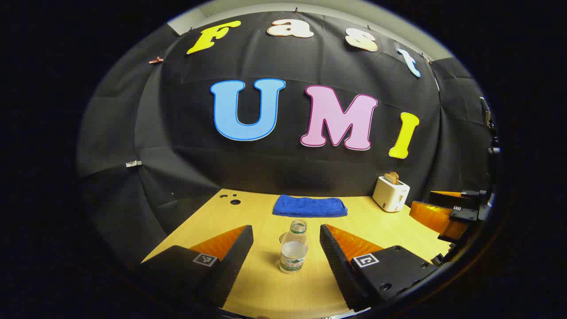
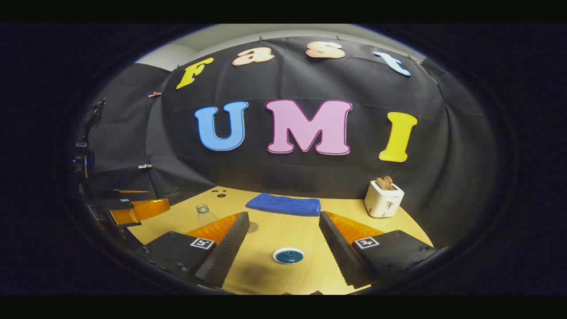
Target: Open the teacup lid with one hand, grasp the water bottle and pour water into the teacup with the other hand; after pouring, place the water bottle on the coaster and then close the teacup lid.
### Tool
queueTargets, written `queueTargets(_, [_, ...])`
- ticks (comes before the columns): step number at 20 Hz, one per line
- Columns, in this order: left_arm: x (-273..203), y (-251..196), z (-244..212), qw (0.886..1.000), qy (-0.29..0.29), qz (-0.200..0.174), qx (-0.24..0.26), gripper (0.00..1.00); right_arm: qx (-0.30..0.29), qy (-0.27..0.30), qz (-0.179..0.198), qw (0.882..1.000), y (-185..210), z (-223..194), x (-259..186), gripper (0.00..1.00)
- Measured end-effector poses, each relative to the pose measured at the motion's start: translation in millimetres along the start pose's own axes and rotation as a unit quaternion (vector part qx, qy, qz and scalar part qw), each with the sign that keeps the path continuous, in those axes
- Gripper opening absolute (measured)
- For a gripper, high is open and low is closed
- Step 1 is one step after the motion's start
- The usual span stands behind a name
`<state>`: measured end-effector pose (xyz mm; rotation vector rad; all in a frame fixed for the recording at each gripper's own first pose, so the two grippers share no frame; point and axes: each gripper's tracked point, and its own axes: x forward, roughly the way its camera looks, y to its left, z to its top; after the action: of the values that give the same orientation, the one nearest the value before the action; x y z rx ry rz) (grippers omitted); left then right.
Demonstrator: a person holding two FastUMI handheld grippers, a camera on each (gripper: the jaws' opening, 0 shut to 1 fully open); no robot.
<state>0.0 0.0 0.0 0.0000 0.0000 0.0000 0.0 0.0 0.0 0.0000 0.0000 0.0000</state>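
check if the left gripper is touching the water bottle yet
Apart. In the left gripper view the water bottle stands on the table between the left gripper's open fingers, with bare table showing on both sides.

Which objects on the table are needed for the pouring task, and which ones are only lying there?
Needed: water bottle, teacup lid, coaster partly behind a finger, left gripper, right gripper.

Only lying there: blue towel, toaster with toast.

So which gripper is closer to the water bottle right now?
Left. The left gripper frames the water bottle between open fingers; the right gripper is off to the bottle's side.
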Motion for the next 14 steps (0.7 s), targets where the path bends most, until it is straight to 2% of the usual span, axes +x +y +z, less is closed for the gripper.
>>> queueTargets(5, [4,1,-7,0.999,0.008,-0.019,0.026,0.95,-0.006,0.003,0.001,1.000,6,-3,9,0.98])
queueTargets(8, [6,-2,-10,0.999,0.014,-0.026,0.020,0.95,0.002,0.012,-0.003,1.000,5,-10,15,0.98])
queueTargets(10, [7,-3,-12,0.999,0.016,-0.025,0.022,0.98,0.004,0.033,-0.012,0.999,0,-23,20,0.98])
queueTargets(14, [11,-2,-16,0.999,0.022,-0.017,0.020,0.95,0.019,0.054,-0.012,0.998,-6,-37,31,0.98])
